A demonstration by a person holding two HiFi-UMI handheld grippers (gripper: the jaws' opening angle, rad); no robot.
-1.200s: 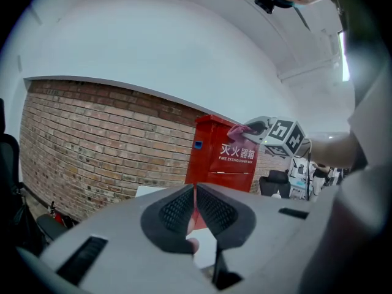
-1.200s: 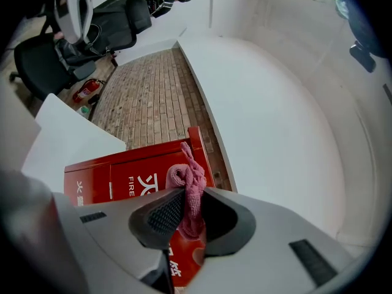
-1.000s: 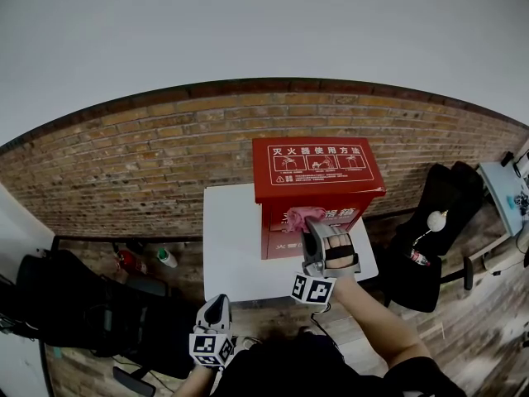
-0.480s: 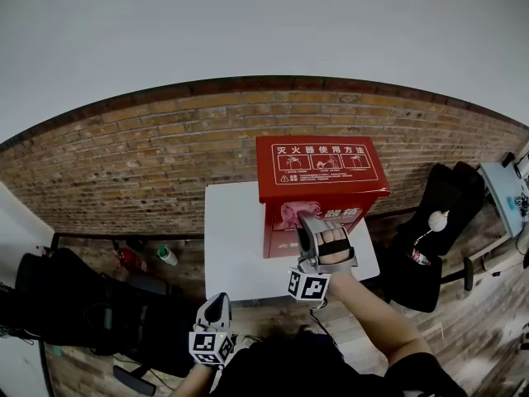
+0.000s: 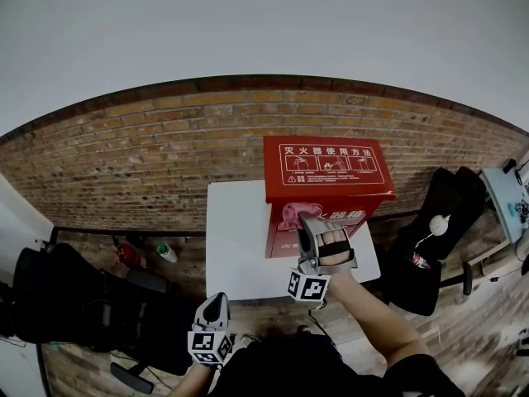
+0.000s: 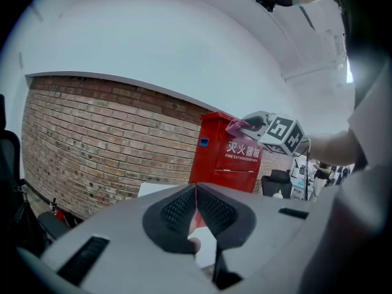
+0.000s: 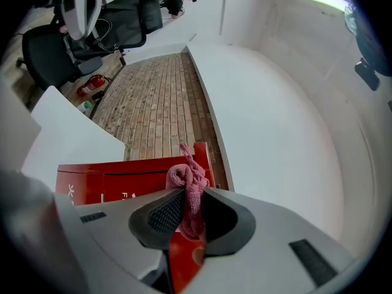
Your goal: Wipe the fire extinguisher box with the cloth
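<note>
Fire extinguisher box stands at the far right of the white counter. The right tool clamps a pink cloth against its near face. The left tool is closed and empty, nearer.

The fire extinguisher box is standing upright on the white table, close to the brick wall. It is red, with white Chinese lettering and pictograms on its lid and more white lettering across its front. The cloth, pink and bunched into a crumpled wad, is sitting against the upper front of the box, just under the lid's overhang. The right gripper is pinching it between its jaws, with a loose end poking out past them.
</note>
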